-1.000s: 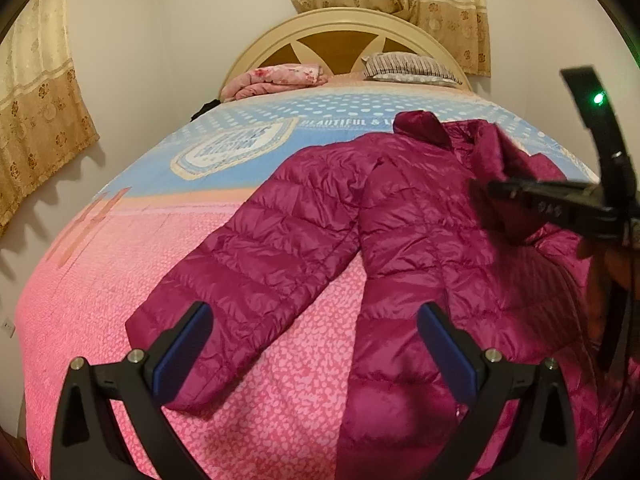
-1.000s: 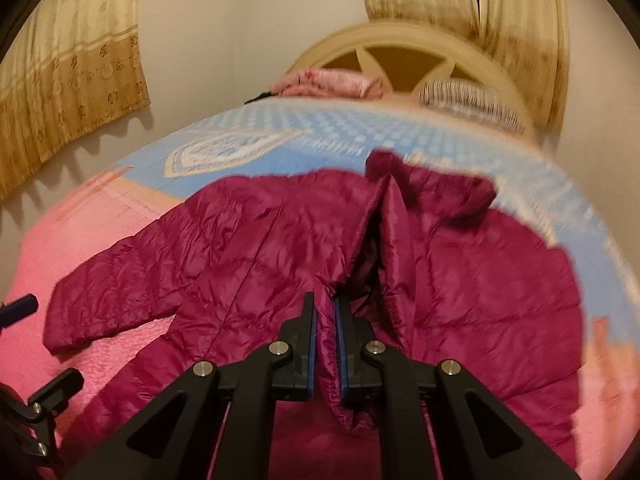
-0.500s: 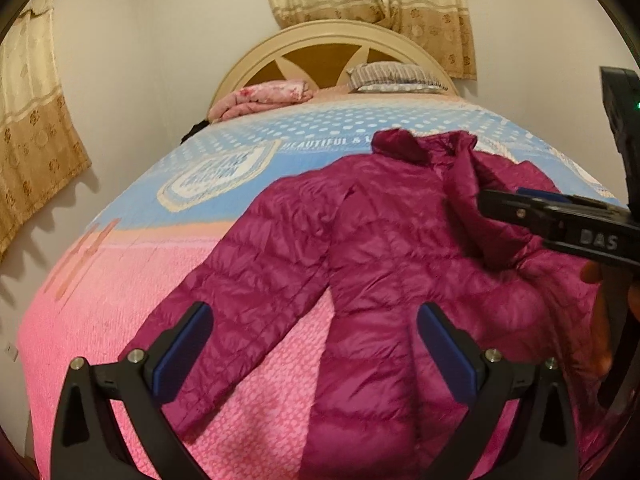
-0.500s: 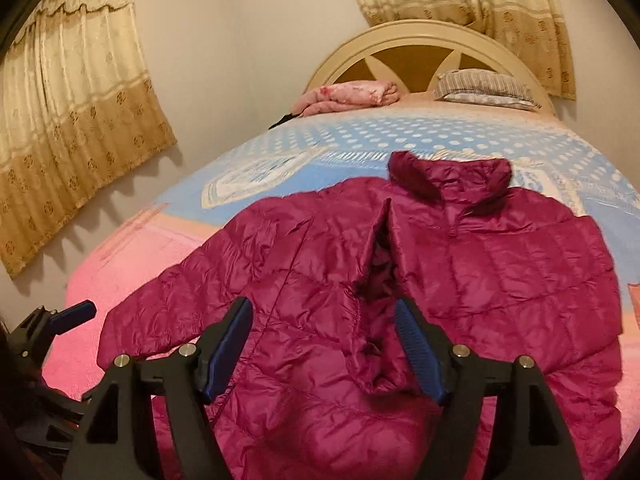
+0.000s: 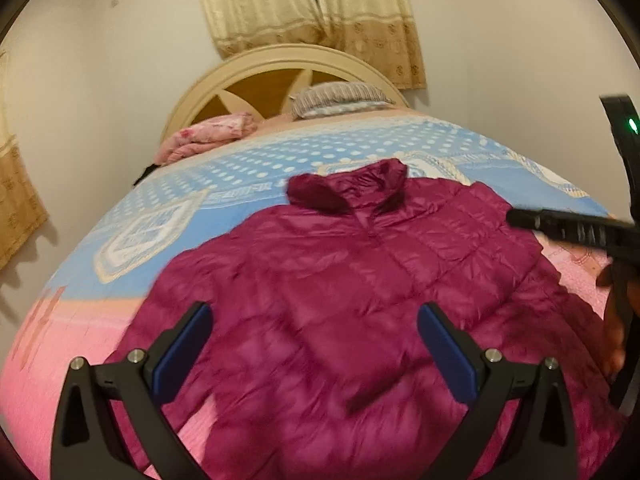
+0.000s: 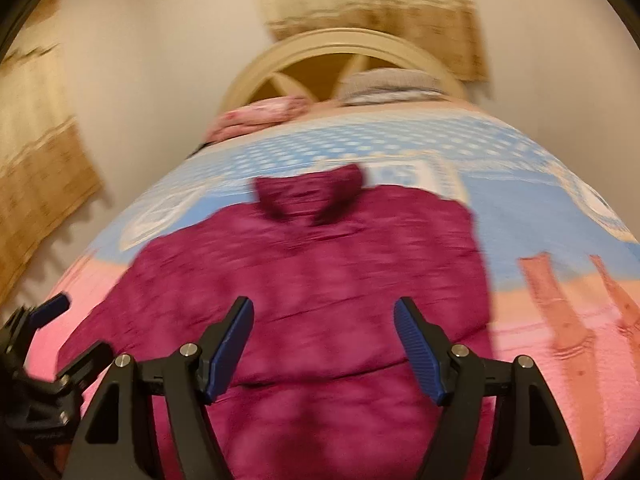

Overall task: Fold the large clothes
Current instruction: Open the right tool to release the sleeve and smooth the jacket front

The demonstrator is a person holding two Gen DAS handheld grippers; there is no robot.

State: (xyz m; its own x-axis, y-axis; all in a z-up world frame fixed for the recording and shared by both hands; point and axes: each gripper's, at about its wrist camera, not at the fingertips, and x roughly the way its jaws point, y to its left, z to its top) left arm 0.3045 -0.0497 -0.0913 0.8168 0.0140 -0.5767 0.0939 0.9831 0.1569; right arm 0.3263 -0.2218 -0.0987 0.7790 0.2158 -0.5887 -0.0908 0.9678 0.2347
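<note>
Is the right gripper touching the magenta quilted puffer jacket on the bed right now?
Apart. In the right wrist view the right gripper has nothing between its blue pads, jaws closing slightly, above the magenta quilted puffer jacket.

You had a magenta quilted jacket on a bedspread that was blue with white dots, pink nearer you. Your gripper pads were blue; the curtains were cream with tan borders.
</note>
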